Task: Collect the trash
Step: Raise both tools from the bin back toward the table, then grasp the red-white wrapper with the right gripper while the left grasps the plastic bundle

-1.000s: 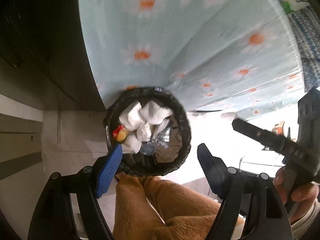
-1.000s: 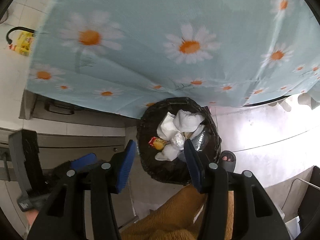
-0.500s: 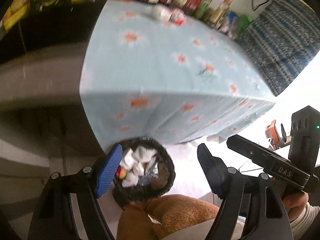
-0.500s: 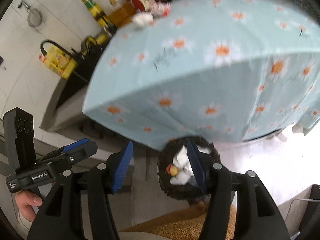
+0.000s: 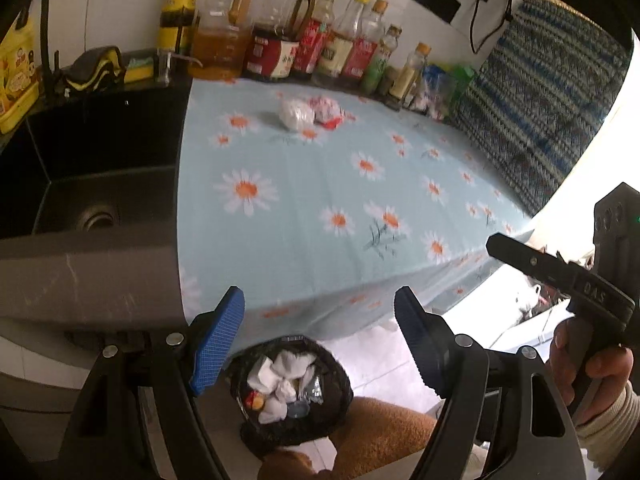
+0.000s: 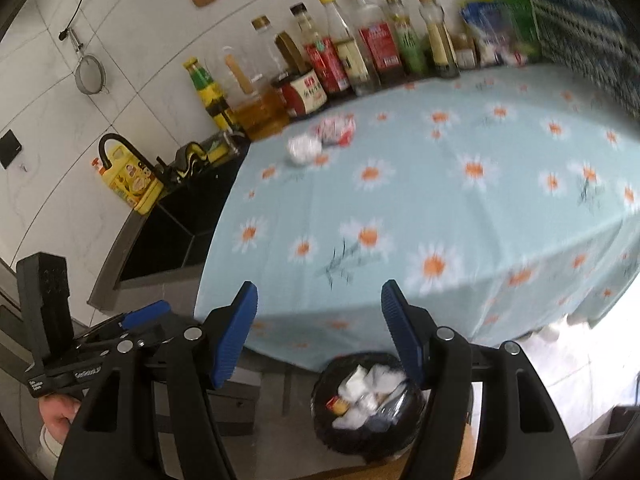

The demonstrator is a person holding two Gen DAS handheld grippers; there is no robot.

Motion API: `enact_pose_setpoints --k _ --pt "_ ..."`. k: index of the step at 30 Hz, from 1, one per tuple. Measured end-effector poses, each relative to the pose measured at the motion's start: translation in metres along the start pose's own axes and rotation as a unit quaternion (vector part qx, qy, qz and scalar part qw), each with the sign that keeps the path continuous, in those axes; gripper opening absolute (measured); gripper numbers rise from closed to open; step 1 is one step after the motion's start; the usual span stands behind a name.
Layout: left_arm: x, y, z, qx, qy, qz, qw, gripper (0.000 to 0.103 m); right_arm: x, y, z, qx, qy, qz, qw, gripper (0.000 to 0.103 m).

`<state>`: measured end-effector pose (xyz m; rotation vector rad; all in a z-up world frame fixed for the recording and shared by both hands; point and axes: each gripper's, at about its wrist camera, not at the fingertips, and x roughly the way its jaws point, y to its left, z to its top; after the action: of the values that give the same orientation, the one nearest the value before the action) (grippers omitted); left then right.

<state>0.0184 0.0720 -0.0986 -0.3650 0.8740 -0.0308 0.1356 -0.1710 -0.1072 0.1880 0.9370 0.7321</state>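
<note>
A black-lined trash bin stands on the floor below the table's front edge, holding white tissues and wrappers; it also shows in the right wrist view. On the daisy tablecloth, far back, lie a crumpled white wad and a red-and-white wrapper, also seen in the right wrist view as the wad and the wrapper. My left gripper is open and empty above the bin. My right gripper is open and empty, level with the table's front edge.
A row of sauce and oil bottles lines the wall behind the trash. A black sink adjoins the table's left side, with a yellow jug by it. A patterned blue cloth stands at the right. My knee in brown fabric is beside the bin.
Both grippers have lifted and tilted up from looking down into the bin to facing across the tabletop. Both stay open and empty.
</note>
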Motion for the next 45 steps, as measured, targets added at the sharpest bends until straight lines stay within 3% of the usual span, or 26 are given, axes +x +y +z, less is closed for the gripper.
enact_pose_setpoints --k 9,17,26,33,37,45 --pt "-0.005 -0.003 0.045 -0.019 -0.045 0.03 0.9984 0.075 0.03 0.006 0.07 -0.077 -0.003 0.028 0.997 0.066" --pt "0.022 -0.008 0.09 -0.054 -0.04 0.077 0.9948 0.075 0.079 -0.007 0.13 -0.132 0.02 0.065 0.989 0.066" --pt "0.056 -0.02 0.131 -0.087 -0.026 0.148 0.9848 0.075 0.164 -0.041 0.193 -0.181 0.059 0.099 0.977 0.068" --pt "0.077 -0.024 0.146 -0.123 -0.019 0.186 0.9746 0.075 0.225 -0.054 0.22 -0.195 0.108 0.126 0.967 0.068" --pt "0.087 -0.025 0.148 -0.139 -0.015 0.202 0.9694 0.075 0.253 -0.061 0.228 -0.17 0.146 0.144 0.964 0.068" --pt "0.112 -0.025 0.146 -0.164 0.001 0.216 0.9626 0.075 0.272 -0.054 0.234 -0.192 0.151 0.166 0.955 0.068"
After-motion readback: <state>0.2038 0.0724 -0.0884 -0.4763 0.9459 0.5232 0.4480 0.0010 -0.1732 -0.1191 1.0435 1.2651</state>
